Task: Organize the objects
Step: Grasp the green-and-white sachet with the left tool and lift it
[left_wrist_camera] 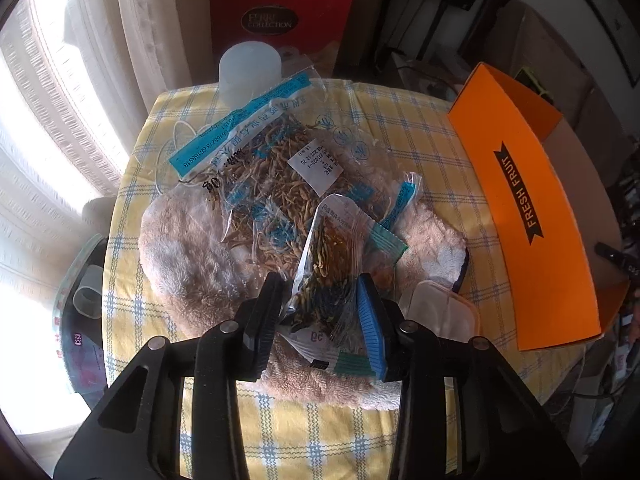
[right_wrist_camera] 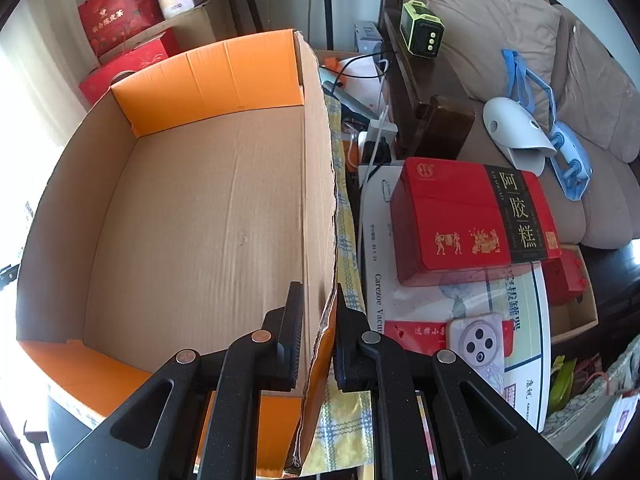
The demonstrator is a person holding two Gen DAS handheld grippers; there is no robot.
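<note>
My left gripper [left_wrist_camera: 320, 304] points down at the table and is shut on a small clear packet of dried herbs [left_wrist_camera: 328, 260], which stands on edge between the black finger and the blue pad. Behind it a larger bag of dried herbs [left_wrist_camera: 264, 168] with blue labels lies on a fluffy beige cloth [left_wrist_camera: 188, 256]. An orange cardboard box [left_wrist_camera: 532, 216] marked FRESH FRUIT stands at the right. In the right wrist view my right gripper [right_wrist_camera: 318, 320] is shut on the torn right wall [right_wrist_camera: 318, 184] of that box [right_wrist_camera: 192, 220]. Nothing lies inside the box.
A yellow checked tablecloth [left_wrist_camera: 400, 120] covers the table. A frosted plastic tub [left_wrist_camera: 250, 72] stands at the far edge and a clear lidded container [left_wrist_camera: 440, 312] lies by the cloth. Right of the box sit a red gift tin [right_wrist_camera: 460, 216], white cartons, cables and a sofa [right_wrist_camera: 520, 40].
</note>
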